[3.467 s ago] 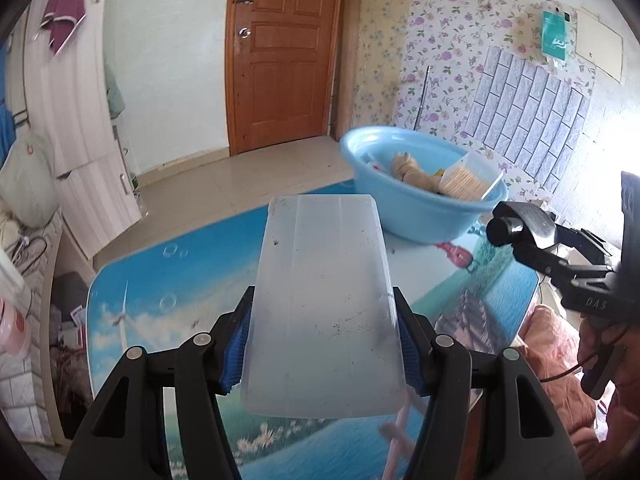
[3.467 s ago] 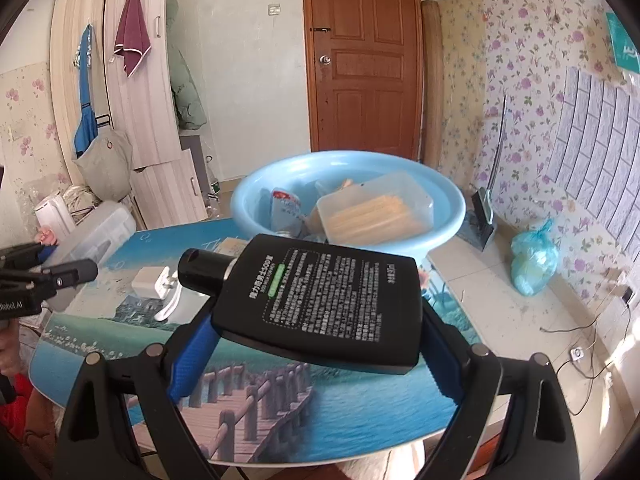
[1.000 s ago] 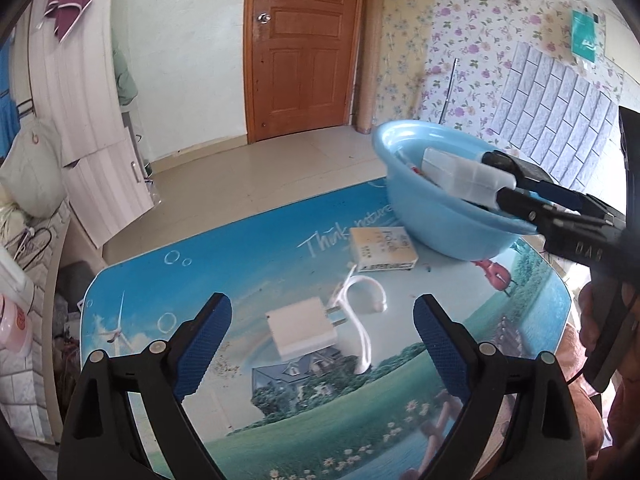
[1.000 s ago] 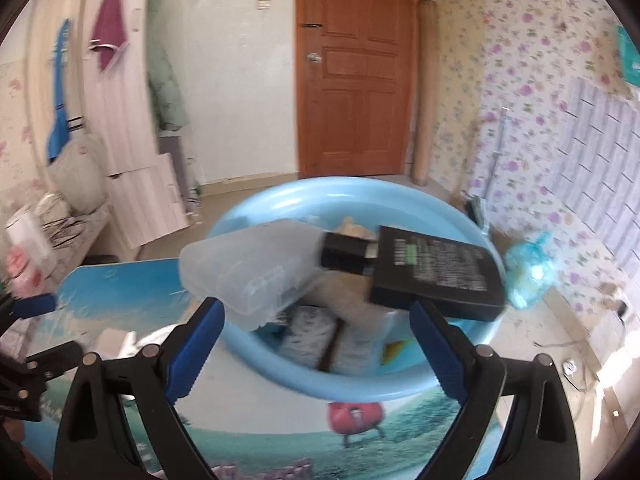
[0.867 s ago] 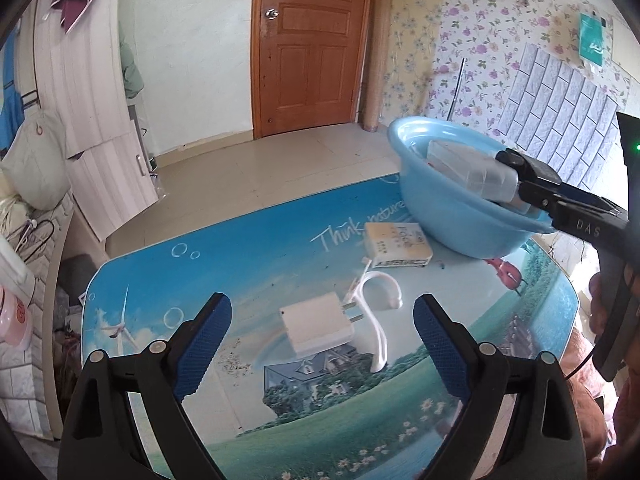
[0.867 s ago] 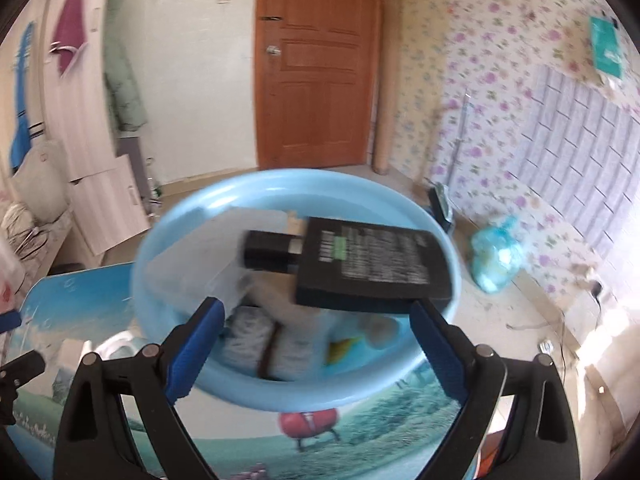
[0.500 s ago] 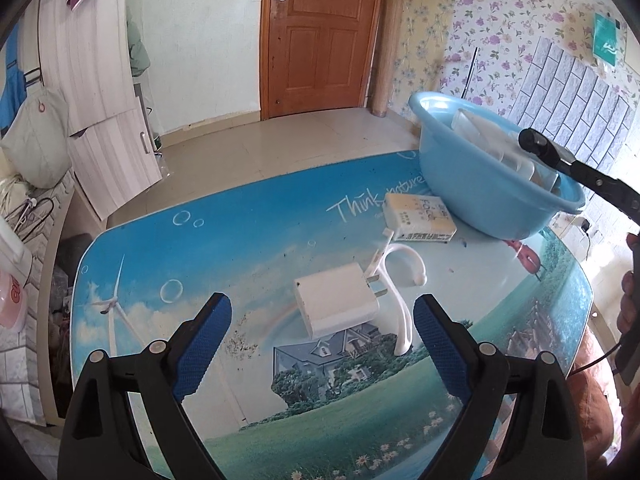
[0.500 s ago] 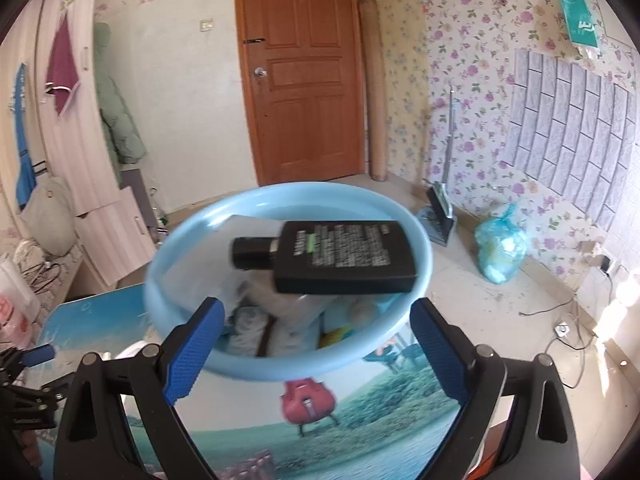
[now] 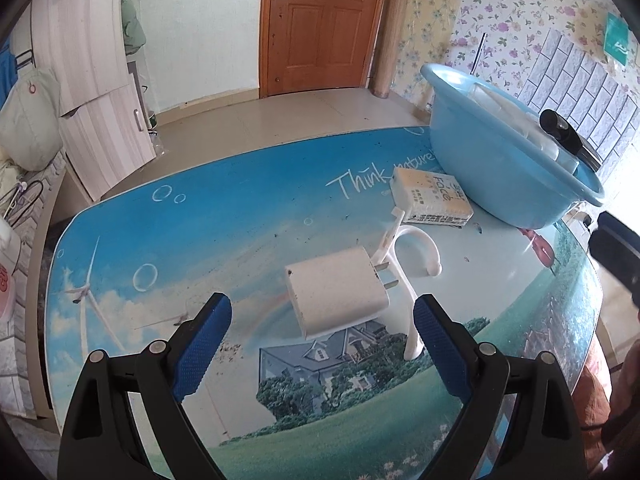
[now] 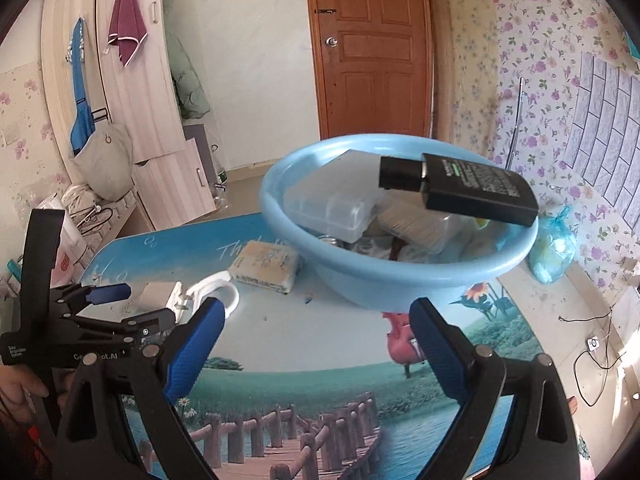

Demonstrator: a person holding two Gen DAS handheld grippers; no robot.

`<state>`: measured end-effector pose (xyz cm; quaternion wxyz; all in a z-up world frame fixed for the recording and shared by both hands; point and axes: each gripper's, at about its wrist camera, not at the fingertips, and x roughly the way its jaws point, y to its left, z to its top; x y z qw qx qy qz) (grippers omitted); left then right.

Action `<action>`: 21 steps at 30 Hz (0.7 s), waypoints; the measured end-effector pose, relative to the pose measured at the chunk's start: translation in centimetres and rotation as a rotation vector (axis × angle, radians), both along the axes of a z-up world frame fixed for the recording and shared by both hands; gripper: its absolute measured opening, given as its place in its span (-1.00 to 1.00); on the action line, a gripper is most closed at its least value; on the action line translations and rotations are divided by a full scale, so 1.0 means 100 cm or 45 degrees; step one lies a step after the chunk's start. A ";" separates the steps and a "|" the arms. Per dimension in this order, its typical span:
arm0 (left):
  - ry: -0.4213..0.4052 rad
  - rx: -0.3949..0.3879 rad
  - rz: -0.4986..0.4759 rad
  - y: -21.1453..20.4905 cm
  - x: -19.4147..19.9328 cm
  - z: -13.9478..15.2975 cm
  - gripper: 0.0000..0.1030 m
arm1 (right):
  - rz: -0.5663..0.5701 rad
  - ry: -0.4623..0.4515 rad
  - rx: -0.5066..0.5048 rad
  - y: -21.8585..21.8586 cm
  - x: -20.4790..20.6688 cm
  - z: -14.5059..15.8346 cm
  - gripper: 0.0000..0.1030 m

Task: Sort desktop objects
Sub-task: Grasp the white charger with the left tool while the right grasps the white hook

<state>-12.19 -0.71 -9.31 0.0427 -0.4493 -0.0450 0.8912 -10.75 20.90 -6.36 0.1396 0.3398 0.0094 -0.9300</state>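
Note:
A white charger plug (image 9: 336, 294) lies on the picture-printed table (image 9: 224, 224), just ahead of my open left gripper (image 9: 322, 338). A white plastic hook (image 9: 412, 268) rests against its prongs. Beyond them lies a small white packet (image 9: 432, 200) beside the blue basin (image 9: 496, 168). In the right wrist view the basin (image 10: 400, 268) holds a black flat bottle (image 10: 476, 188), a clear plastic box (image 10: 332, 204) and other items. My right gripper (image 10: 316, 352) is open and empty, drawn back from the basin. The left gripper (image 10: 112, 304) shows at that view's left over the plug.
The table's rounded edge (image 9: 60, 248) drops to a tiled floor. A wooden door (image 10: 372, 48) and a white wardrobe (image 10: 128, 80) stand behind. A blue plastic bag (image 10: 554, 248) lies on the floor right of the basin. A person's hand (image 10: 20, 384) holds the left gripper.
Both grippers let go of their loads into the basin: the clear box from the left, the black bottle from the right. The left has moved down near the plug; the right has pulled back.

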 end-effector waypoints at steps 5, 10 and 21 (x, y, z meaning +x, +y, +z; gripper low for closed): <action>-0.015 0.001 -0.041 0.004 -0.006 -0.005 0.57 | 0.033 -0.022 0.006 -0.009 0.002 -0.007 0.82; -0.011 0.021 -0.072 0.000 -0.006 -0.007 0.00 | 0.080 -0.081 0.030 -0.023 -0.003 -0.017 0.81; -0.008 0.018 -0.062 -0.028 0.014 -0.008 0.00 | 0.239 -0.211 0.112 -0.082 -0.031 -0.042 0.80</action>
